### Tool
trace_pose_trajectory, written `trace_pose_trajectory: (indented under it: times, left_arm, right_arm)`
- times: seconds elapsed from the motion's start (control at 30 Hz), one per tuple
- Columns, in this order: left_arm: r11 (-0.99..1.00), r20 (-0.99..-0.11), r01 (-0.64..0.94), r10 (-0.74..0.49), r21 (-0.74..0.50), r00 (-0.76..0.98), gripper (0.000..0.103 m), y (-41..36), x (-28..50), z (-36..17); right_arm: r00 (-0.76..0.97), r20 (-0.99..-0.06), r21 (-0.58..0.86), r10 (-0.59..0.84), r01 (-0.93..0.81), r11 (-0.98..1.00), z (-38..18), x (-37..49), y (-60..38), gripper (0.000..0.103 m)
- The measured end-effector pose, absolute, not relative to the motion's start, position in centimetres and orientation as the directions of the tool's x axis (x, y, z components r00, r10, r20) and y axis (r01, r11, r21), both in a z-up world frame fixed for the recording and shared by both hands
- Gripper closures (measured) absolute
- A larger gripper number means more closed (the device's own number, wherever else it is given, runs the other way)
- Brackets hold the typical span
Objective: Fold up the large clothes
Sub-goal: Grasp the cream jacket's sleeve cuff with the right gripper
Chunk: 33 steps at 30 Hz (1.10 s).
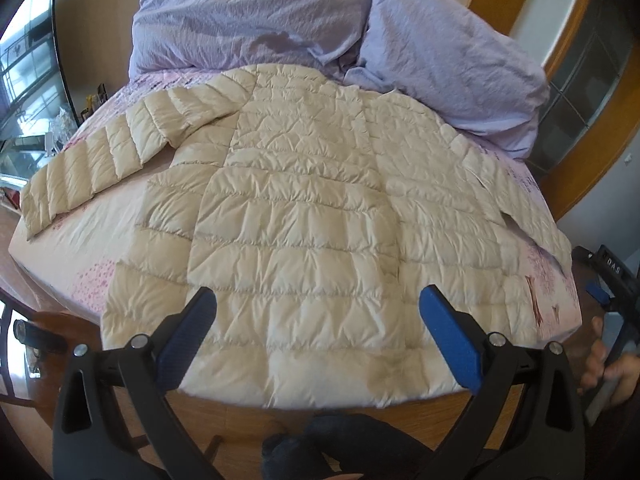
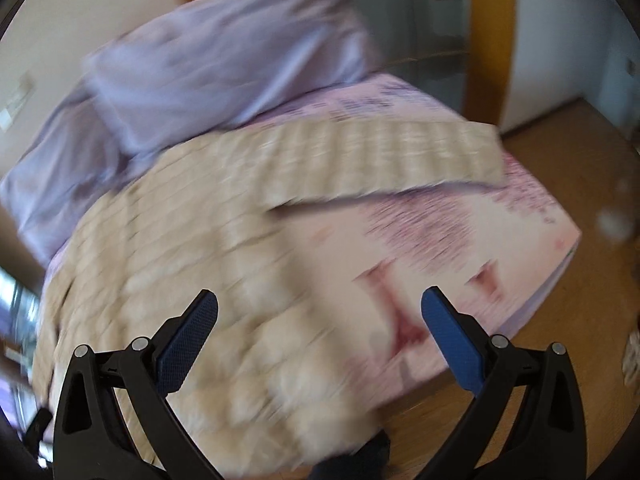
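A cream quilted puffer jacket (image 1: 304, 208) lies flat, back up, on the bed with both sleeves spread out; its left sleeve (image 1: 92, 160) reaches toward the bed's left edge. My left gripper (image 1: 318, 300) is open and empty, hovering over the jacket's hem. In the blurred right wrist view the jacket (image 2: 192, 280) fills the left and its right sleeve (image 2: 384, 160) stretches across the sheet. My right gripper (image 2: 320, 304) is open and empty above the jacket's lower right edge.
The bed has a pink patterned sheet (image 1: 72, 240), also in the right wrist view (image 2: 460, 248). Lilac pillows (image 1: 440, 60) and a lilac duvet (image 1: 248, 12) lie at the head. Wooden floor (image 2: 560, 360) surrounds the bed. A hand (image 1: 604, 368) holds the other gripper at far right.
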<state>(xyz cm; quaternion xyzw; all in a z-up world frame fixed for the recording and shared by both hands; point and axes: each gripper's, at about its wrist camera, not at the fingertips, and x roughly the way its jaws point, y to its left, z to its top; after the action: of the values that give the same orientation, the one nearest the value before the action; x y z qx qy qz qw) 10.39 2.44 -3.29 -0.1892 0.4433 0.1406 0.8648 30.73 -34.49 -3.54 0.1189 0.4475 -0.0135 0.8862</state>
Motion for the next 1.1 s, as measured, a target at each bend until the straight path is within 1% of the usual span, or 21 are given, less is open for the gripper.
trace_pose_trajectory:
  times: [0.13,0.2,0.3,0.37,0.4,0.47,0.53,0.63,0.67,0.7,0.77,0.8,0.87,0.93,1.1]
  left_arm:
    - [0.872,-0.842,-0.449,0.086,-0.195,0.533,0.002,2.4,12.3,-3.7]
    - [0.859,-0.861,-0.476,0.089,-0.188,0.500,0.002,2.2,13.3,-4.0]
    - [0.841,-0.880,-0.511,0.097,-0.178,0.466,0.002,2.1,14.4,-4.4]
    - [0.829,-0.887,-0.532,0.104,-0.173,0.450,0.002,1.9,14.9,-4.5]
    - [0.823,-0.889,-0.542,0.108,-0.171,0.444,0.002,1.8,15.2,-4.6]
    - [0.808,-0.895,-0.565,0.116,-0.168,0.431,0.002,1.7,15.6,-4.7]
    - [0.795,-0.899,-0.584,0.121,-0.166,0.421,0.002,1.6,15.7,-4.9]
    - [0.783,-0.904,-0.601,0.126,-0.162,0.408,0.002,1.6,15.7,-5.1]
    - [0.778,-0.906,-0.607,0.129,-0.160,0.404,0.002,1.7,15.6,-5.2]
    - [0.773,-0.906,-0.614,0.133,-0.158,0.402,0.002,1.9,15.6,-5.3]
    - [0.765,-0.905,-0.623,0.135,-0.163,0.404,0.002,2.4,15.6,-5.4]
    - [0.763,-0.904,-0.625,0.136,-0.165,0.404,0.002,2.6,15.7,-5.4]
    - [0.764,-0.903,-0.622,0.133,-0.169,0.409,0.002,3.1,15.9,-5.6]
    - [0.770,-0.901,-0.613,0.124,-0.177,0.416,0.002,3.7,16.2,-5.7]
    - [0.785,-0.892,-0.585,0.098,-0.203,0.441,0.002,5.8,16.5,-5.8]
  right_arm:
    - [0.553,-0.833,0.164,-0.014,0.270,0.949,-5.2,36.1,-40.4,0.001]
    - [0.507,-0.861,0.168,-0.034,0.346,0.923,-6.6,38.9,-43.7,0.001]
    - [0.454,-0.890,0.166,-0.045,0.413,0.895,-8.5,41.8,-47.2,0.005]
    - [0.420,-0.906,0.153,-0.054,0.444,0.883,-9.8,43.4,-49.0,0.014]
    - [0.397,-0.916,0.147,-0.057,0.464,0.874,-10.7,44.2,-50.1,0.016]
    - [0.379,-0.925,0.171,-0.033,0.491,0.854,-11.7,45.0,-51.8,0.023]
    - [0.365,-0.931,0.190,-0.014,0.517,0.835,-12.6,45.6,-52.9,0.026]
    - [0.359,-0.933,0.206,0.002,0.531,0.822,-13.6,46.0,-53.6,0.032]
    - [0.375,-0.927,0.206,-0.005,0.521,0.829,-13.5,45.9,-53.4,0.039]
    - [0.374,-0.927,0.191,-0.013,0.504,0.842,-13.6,46.1,-53.1,0.042]
    - [0.389,-0.921,0.185,-0.016,0.474,0.861,-13.7,46.2,-52.5,0.059]
    - [0.391,-0.920,0.181,-0.018,0.464,0.867,-13.8,46.4,-52.1,0.063]
    - [0.401,-0.916,0.183,-0.013,0.447,0.875,-13.9,46.7,-51.6,0.086]
    - [0.422,-0.906,0.178,-0.030,0.444,0.878,-13.1,46.7,-50.9,0.094]
    - [0.529,-0.846,0.165,-0.064,0.373,0.913,-8.7,45.7,-47.4,0.096]
